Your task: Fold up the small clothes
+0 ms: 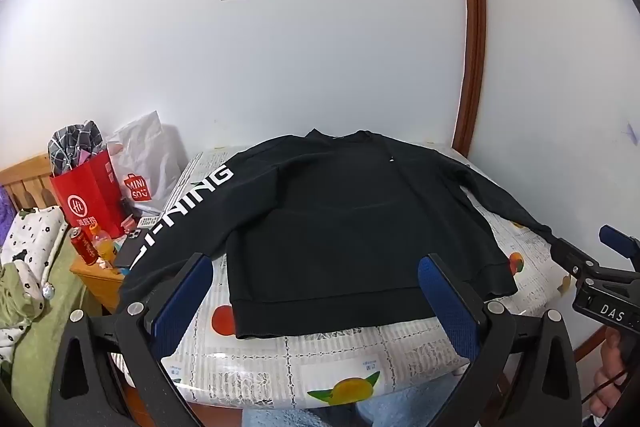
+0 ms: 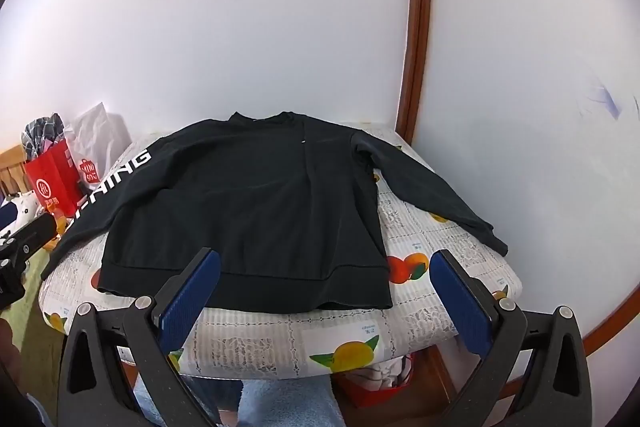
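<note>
A black long-sleeved sweatshirt [image 1: 340, 227] lies flat on the table, collar at the far side, hem toward me, both sleeves spread out. White lettering [image 1: 188, 211] runs down its left sleeve. It also shows in the right wrist view [image 2: 256, 211]. My left gripper [image 1: 316, 267] is open and empty, hovering over the hem at the near edge. My right gripper [image 2: 326, 259] is open and empty, over the hem's right part. The right gripper also shows at the right edge of the left wrist view [image 1: 592, 259], near the right cuff.
The table wears a fruit-print cloth [image 1: 340, 355] and stands against a white wall. Left of it are a red paper bag [image 1: 94, 199], a white bag [image 1: 140, 163], a red can [image 1: 84, 245] and a bed [image 1: 32, 287]. A wooden door frame [image 1: 472, 47] rises at right.
</note>
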